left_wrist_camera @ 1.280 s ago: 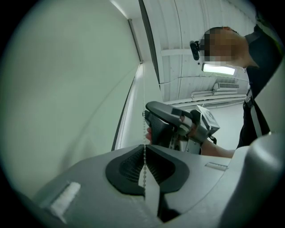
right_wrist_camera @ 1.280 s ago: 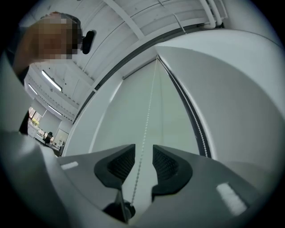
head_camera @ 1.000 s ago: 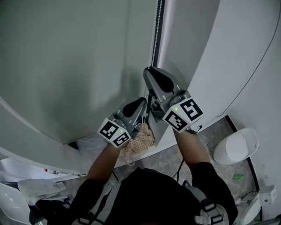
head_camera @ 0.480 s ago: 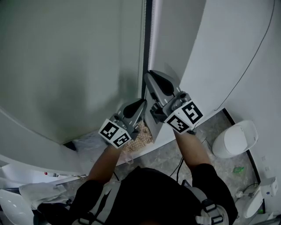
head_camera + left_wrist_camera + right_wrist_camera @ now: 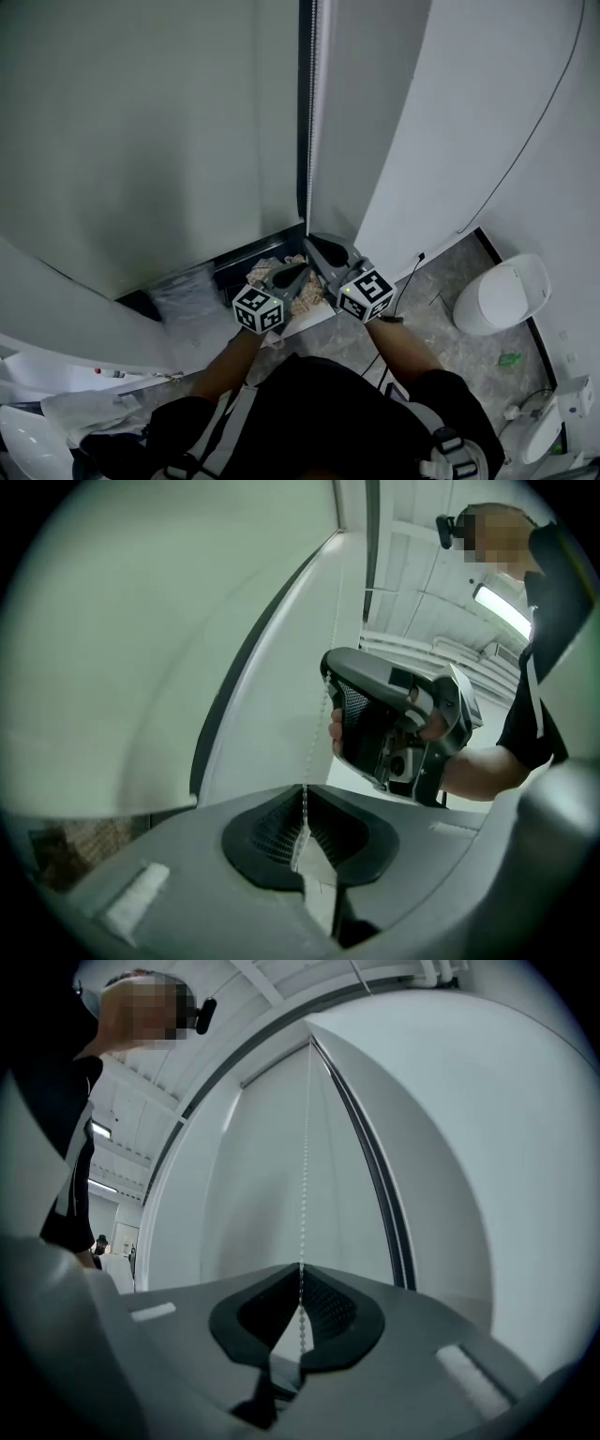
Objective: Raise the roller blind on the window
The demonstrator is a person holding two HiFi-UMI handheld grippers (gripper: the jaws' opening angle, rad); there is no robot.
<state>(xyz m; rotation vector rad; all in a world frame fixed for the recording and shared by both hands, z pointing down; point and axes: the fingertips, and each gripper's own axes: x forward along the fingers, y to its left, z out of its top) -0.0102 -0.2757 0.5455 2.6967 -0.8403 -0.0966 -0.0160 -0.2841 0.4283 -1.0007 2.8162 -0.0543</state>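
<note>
Head view: the roller blind [image 5: 141, 131] hangs far down the window, leaving only a dark strip [image 5: 239, 262] beneath its bottom edge. Both grippers are held low and close together at the blind's right edge, below the dark window frame [image 5: 303, 112]. The left gripper [image 5: 300, 271] sits just left of the right gripper [image 5: 319, 251], which reaches a little higher. A beige netted cloth [image 5: 302, 295] lies just under them. A white bin [image 5: 492, 305] stands on the marbled floor [image 5: 441, 337] to the right, and a thin cable [image 5: 530, 141] runs down the white wall [image 5: 450, 112].

Left gripper view: the jaws are together, clamped on the bead chain [image 5: 312, 752]. The chain rises from between them to the tip of the right gripper [image 5: 394, 728], which the person's hand holds above.

Right gripper view: the jaws have just been closing and are pinched on the same bead chain [image 5: 305, 1194]. It runs straight up from them in front of the blind [image 5: 272, 1176], with the dark frame [image 5: 384, 1208] to its right
</note>
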